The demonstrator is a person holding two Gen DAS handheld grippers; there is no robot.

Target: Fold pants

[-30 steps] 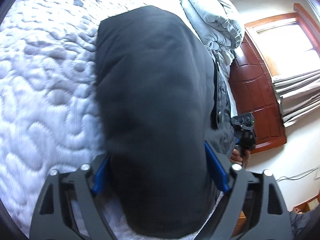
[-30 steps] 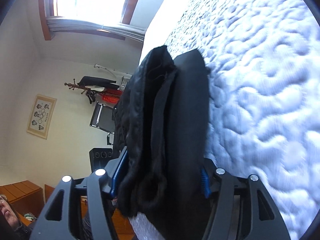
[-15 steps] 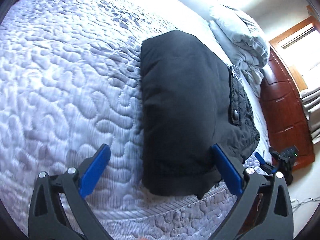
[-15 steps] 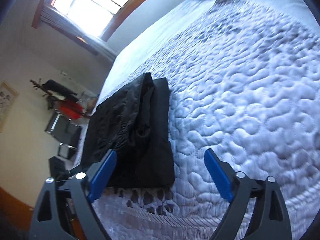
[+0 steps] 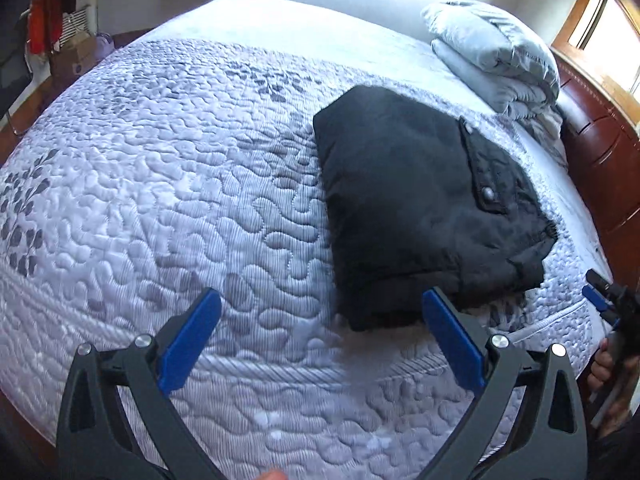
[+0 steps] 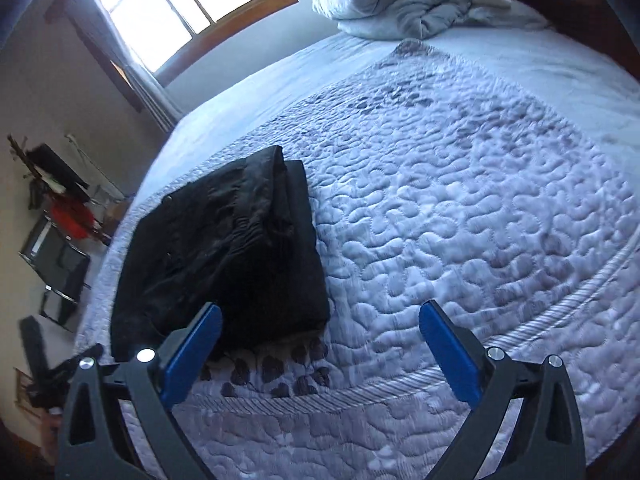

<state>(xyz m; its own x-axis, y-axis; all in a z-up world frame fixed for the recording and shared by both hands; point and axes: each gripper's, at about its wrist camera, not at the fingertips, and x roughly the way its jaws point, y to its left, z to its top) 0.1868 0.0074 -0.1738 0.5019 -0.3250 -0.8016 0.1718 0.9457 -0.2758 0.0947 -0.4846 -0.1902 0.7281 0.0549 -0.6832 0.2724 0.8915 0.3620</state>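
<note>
The left tool (image 5: pixel 322 334) points downward with its two blue-padded fingers (image 5: pixel 191 336) spread wide and nothing between them. The right tool (image 6: pixel 320 346) is tilted down likewise, fully spread and empty. In the left wrist view the person's right hand (image 5: pixel 610 372) grips the right tool's handle at the far right edge.

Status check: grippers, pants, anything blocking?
Left gripper open, empty. Right gripper open, empty. Black pants folded on the mattress. Nothing blocking.
</note>
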